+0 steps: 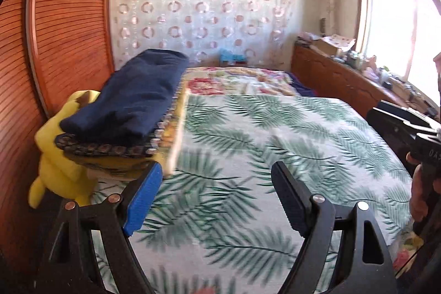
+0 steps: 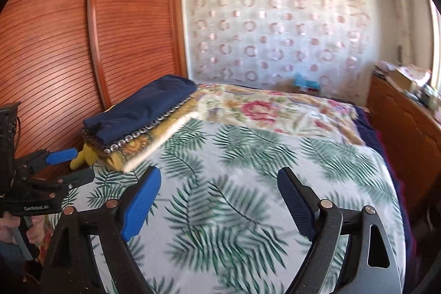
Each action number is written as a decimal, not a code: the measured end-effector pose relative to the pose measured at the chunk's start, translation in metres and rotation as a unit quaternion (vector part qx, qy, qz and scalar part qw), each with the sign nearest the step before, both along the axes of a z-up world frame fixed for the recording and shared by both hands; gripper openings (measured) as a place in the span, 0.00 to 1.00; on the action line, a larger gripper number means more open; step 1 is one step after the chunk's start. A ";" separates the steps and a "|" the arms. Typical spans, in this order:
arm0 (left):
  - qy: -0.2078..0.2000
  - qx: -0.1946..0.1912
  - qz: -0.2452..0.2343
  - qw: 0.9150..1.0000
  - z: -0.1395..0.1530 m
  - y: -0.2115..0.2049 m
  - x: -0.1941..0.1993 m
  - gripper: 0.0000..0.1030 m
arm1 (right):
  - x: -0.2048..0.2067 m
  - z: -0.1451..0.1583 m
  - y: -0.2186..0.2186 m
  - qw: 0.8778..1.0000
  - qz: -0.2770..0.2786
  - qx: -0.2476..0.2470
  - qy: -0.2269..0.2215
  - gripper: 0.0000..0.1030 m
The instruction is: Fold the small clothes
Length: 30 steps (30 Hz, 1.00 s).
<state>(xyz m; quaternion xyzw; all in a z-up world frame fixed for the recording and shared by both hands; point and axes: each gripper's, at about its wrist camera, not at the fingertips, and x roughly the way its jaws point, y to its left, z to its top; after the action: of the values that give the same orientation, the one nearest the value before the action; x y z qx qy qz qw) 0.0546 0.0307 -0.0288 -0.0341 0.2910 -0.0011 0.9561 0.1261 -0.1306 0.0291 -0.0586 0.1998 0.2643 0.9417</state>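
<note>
On bed, folded navy garment (image 1: 129,92) tops stack of folded clothes (image 2: 132,139) at left edge, beside wardrobe (image 1: 69,26). Left gripper (image 1: 217,197) jaws apart, empty, just beside stack. Right gripper (image 2: 220,203) jaws apart, empty, over palm-print sheet (image 2: 248,183). Risk, as judged: left jaw bumps stack, topples it or undoes folds. Yellow plush toy (image 1: 58,156) wedged under stack, floral blanket (image 2: 275,109) behind. Nothing blocks open sheet.
</note>
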 end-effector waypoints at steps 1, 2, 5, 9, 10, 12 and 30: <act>-0.004 -0.005 -0.008 1.000 0.002 -0.006 -0.002 0.79 | -0.008 0.001 -0.006 1.000 -0.009 0.005 0.001 0.85; -0.007 -0.004 -0.010 1.000 0.003 -0.010 -0.003 0.79 | -0.015 0.002 -0.011 1.000 -0.014 0.009 0.002 0.85; -0.012 0.009 -0.013 1.000 0.009 -0.023 -0.006 0.79 | -0.036 0.009 -0.023 0.999 -0.036 0.010 -0.006 0.85; -0.022 0.004 -0.018 1.000 0.024 -0.032 -0.007 0.79 | -0.061 0.021 -0.034 0.997 -0.066 0.019 -0.022 0.85; -0.025 0.005 -0.018 1.000 0.027 -0.034 -0.007 0.79 | -0.067 0.024 -0.035 0.997 -0.070 0.022 -0.024 0.85; -0.035 0.012 -0.018 0.999 0.038 -0.038 -0.009 0.79 | -0.079 0.031 -0.035 0.996 -0.080 0.026 -0.032 0.85; -0.074 0.021 -0.010 0.997 0.082 -0.040 -0.026 0.79 | -0.112 0.026 -0.046 0.991 -0.105 0.044 -0.065 0.85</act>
<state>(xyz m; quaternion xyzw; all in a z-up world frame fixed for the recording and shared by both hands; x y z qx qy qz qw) 0.0285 -0.0095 0.0535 -0.0109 0.2196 -0.0073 0.9755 0.0139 -0.1763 0.0555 -0.0127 0.1312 0.1679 0.9770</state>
